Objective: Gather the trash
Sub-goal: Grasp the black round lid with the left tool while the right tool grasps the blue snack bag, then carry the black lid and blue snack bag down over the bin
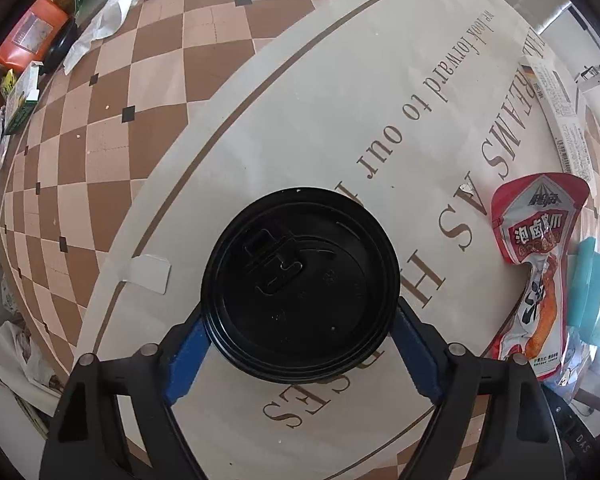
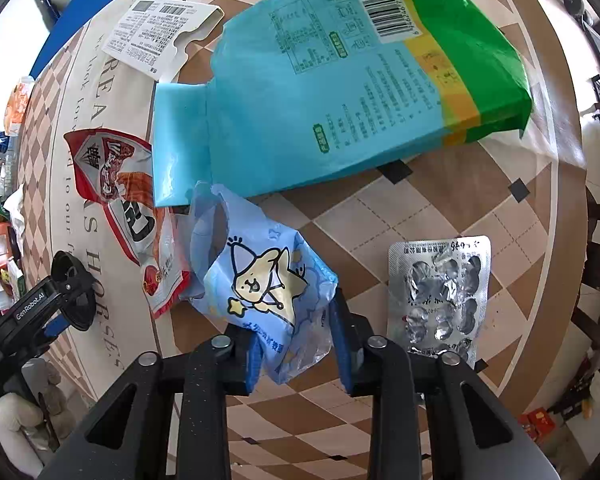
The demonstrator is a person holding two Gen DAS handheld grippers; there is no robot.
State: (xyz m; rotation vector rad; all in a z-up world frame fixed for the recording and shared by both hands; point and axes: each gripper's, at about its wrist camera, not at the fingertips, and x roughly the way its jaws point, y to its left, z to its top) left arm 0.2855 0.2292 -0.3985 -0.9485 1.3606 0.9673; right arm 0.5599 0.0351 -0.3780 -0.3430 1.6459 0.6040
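Left wrist view, left to right. Upper left of frame: a crumpled white tissue (image 1: 112,16) lies on the checkered mat, with an orange box (image 1: 28,36) and a small green carton (image 1: 20,104) at the far left edge; none of it picked up yet. Centre: a black cup lid (image 1: 300,284) sits flat on the round table (image 1: 340,100). The left gripper (image 1: 300,326) points down over it, one blue pad on each side of the rim. The pads look to be at the rim or just touching; I cannot tell a firm clamp, so I log the jaws as apart around the lid. Right of frame: a red snack pouch (image 1: 540,248) lies flat, untouched.

Right wrist view, left to right. Far left: the other gripper and the lid again. Left of centre: the red pouch. Top: a white printed card (image 2: 156,32) and a large blue-and-green bag (image 2: 340,80), both lying free. Lower centre: a pale blue cartoon wrapper (image 2: 260,280), bunched between the pads of the right gripper (image 2: 296,344), which is clamped on its lower end. Right: an emptied foil pill sheet (image 2: 440,296) on the mat.

Judgement: early in the job. One wrapper is gripped and the lid is about to be taken; at least six pieces remain. No bin is visible.
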